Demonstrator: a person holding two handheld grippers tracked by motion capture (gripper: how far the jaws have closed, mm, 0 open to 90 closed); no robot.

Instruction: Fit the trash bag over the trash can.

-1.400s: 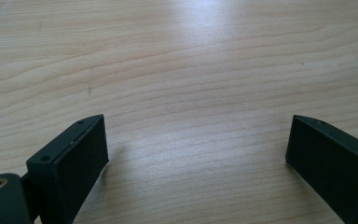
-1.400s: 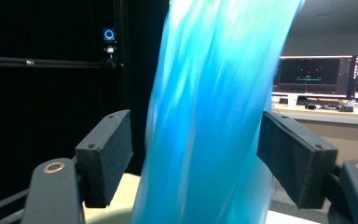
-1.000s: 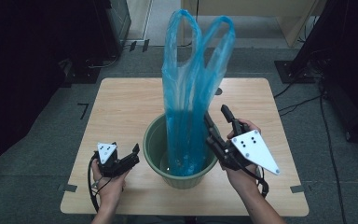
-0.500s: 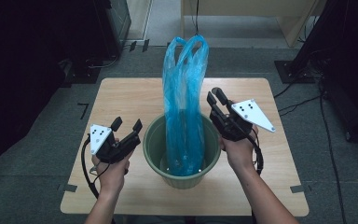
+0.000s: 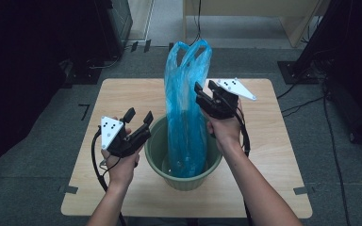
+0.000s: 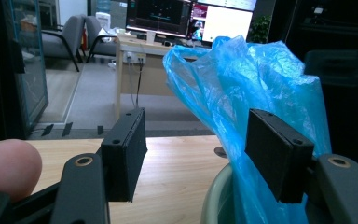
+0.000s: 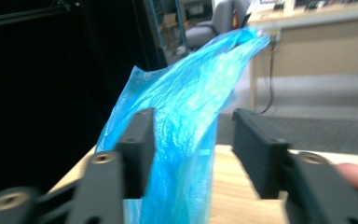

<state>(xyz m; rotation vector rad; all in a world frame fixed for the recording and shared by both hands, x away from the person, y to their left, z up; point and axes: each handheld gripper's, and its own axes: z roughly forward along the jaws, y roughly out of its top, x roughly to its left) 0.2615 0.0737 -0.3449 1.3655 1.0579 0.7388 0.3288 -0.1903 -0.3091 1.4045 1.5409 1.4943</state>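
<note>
A tall blue plastic bag [image 5: 186, 108] stands up out of a green bin [image 5: 188, 181] at the front middle of the wooden table [image 5: 273, 141]. My left gripper [image 5: 139, 117] hovers just left of the bin's rim, open; its jaws have just been closing with nothing between them. In the left gripper view, the bag [image 6: 242, 70] rises beyond my left gripper [image 6: 196, 121], behind the right-hand jaw. My right gripper [image 5: 206, 90] is at the bag's right side, about halfway up. Its jaws have just been opening. The bag [image 7: 186, 88] hangs loose in the gap of my right gripper [image 7: 193, 116], unpressed.
The bin's rim [image 6: 214, 191] sits close below my left jaws. Both forearms come in from the table's front edge. Dark equipment stands [image 5: 325, 52] and floor cables [image 5: 306, 101] surround the table. A wooden desk [image 5: 245, 19] stands behind it.
The bag's top has sunk and its two handles have drawn together. My left gripper rose beside the bin. My right gripper moved away from the front edge, up along the bag.
</note>
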